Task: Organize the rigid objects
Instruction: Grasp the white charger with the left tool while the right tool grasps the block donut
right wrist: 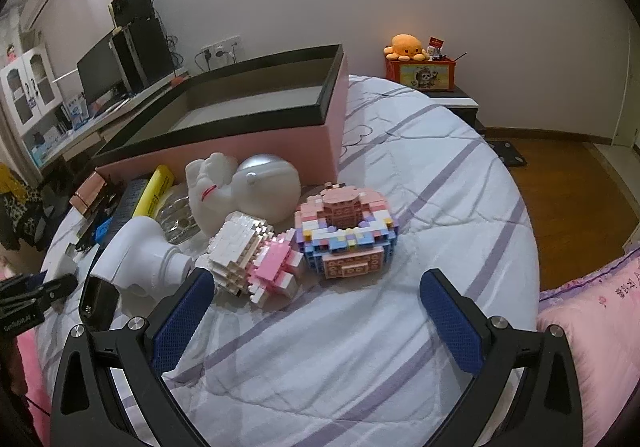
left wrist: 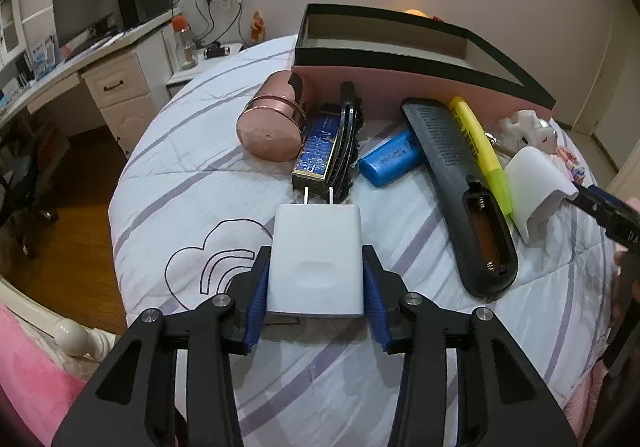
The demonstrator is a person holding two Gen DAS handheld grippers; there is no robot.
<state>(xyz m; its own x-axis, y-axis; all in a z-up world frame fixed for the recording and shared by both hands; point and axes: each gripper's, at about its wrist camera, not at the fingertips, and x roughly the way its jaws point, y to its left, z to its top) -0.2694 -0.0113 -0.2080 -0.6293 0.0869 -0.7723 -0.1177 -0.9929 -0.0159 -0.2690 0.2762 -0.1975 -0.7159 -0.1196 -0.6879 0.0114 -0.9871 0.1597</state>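
White plug charger [left wrist: 316,259]: small, rigid, light, smooth-sided and likely slippery, lying on the quilt well in front of the pink box [left wrist: 400,85], prongs toward it; left gripper [left wrist: 316,279] clamped on its flat sides, right gripper [right wrist: 316,311] wide apart, empty

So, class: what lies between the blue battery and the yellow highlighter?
The black remote, lying back-up with its battery bay open, sits between the blue battery and the yellow highlighter. The left wrist view shows it.
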